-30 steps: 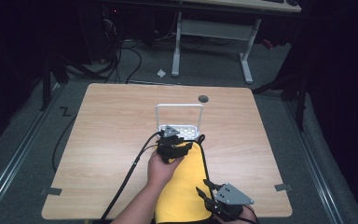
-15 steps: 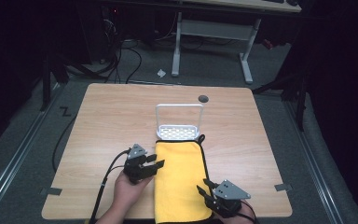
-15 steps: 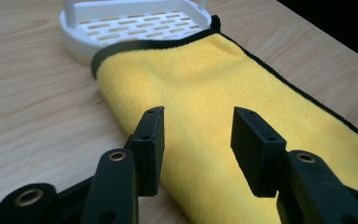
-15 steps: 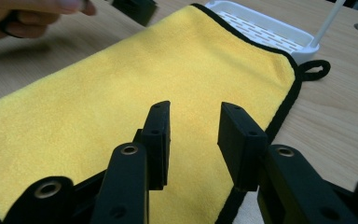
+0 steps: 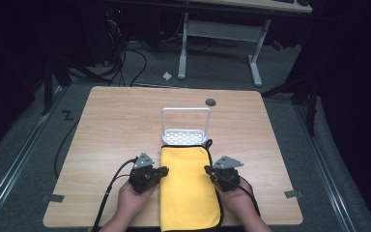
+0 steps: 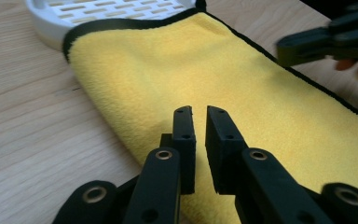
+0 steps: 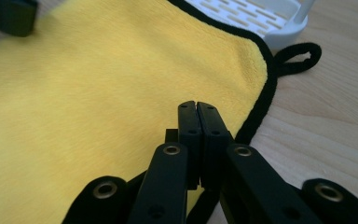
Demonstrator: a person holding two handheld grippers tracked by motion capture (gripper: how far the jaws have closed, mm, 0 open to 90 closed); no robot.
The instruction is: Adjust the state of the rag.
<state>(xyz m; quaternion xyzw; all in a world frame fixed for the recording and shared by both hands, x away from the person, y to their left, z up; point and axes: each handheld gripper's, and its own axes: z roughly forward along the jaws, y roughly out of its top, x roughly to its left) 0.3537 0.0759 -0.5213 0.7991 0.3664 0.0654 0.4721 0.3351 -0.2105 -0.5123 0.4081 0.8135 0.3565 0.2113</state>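
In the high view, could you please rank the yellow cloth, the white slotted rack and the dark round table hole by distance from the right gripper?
From the right gripper:
1. Yellow microfibre cloth with black edging, directly at its tips.
2. White slotted plastic rack, beyond the cloth's far end.
3. Dark round hole in the wooden table, near the far edge.

Since a second ago we have laid the yellow cloth (image 5: 189, 186) flat along the bench's near edge, brought our left claw (image 5: 163, 170) down to its left border and our right claw (image 5: 208, 169) up to its right border, both claws' jaws having just been closing with nothing between them.
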